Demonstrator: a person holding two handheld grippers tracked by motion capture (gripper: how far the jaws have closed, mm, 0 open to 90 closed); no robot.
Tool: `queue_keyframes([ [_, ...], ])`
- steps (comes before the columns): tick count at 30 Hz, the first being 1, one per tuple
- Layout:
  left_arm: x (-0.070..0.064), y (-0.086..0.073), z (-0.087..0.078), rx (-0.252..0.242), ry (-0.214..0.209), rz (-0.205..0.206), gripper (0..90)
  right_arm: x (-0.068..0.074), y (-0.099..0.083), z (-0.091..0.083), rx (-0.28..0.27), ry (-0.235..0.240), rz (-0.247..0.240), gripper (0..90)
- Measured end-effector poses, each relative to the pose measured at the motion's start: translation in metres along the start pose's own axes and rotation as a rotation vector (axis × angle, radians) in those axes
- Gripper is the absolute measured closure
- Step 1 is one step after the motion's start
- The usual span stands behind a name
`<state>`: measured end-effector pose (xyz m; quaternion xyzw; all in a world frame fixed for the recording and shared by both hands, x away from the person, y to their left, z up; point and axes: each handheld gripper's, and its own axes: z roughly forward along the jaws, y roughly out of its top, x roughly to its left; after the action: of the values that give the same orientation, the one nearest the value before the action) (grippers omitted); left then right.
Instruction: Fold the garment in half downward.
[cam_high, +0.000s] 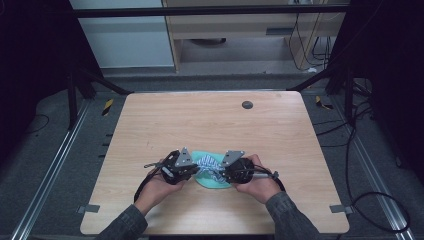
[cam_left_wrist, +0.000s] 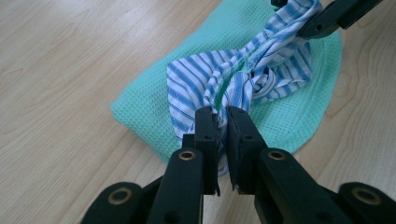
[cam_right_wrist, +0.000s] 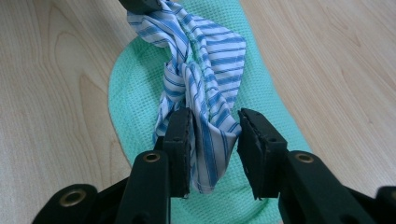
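Near the front edge of the light wooden counter (cam_high: 150, 130), at its middle, a blue-and-white striped cloth (cam_left_wrist: 243, 77) is held between the two tongs over a mint-green waffle-weave towel (cam_left_wrist: 154, 107) that lies flat on the wood. The left tongs (cam_left_wrist: 222, 116) are pinched on one end of the striped cloth, with fabric squeezed between the jaws. The right tongs (cam_right_wrist: 212, 128) stand spread around the other end; the cloth hangs against one jaw, and it cannot be told whether it is gripped. The striped cloth is bunched and twisted at its middle, perhaps crossed into a loose knot. By this judgement, tightening or smoothing is left. Farther off, a small dark round grommet (cam_high: 247, 104) is set near the far edge.
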<state>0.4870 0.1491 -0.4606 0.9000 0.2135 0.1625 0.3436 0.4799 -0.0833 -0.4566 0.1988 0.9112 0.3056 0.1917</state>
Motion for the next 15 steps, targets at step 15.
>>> queue_keyframes([
  [15,-0.0032,-0.0048,-0.0007,0.0,-0.01,0.002,83.2,0.0059,-0.0013,-0.0006,0.002,0.02,0.005,65.3],
])
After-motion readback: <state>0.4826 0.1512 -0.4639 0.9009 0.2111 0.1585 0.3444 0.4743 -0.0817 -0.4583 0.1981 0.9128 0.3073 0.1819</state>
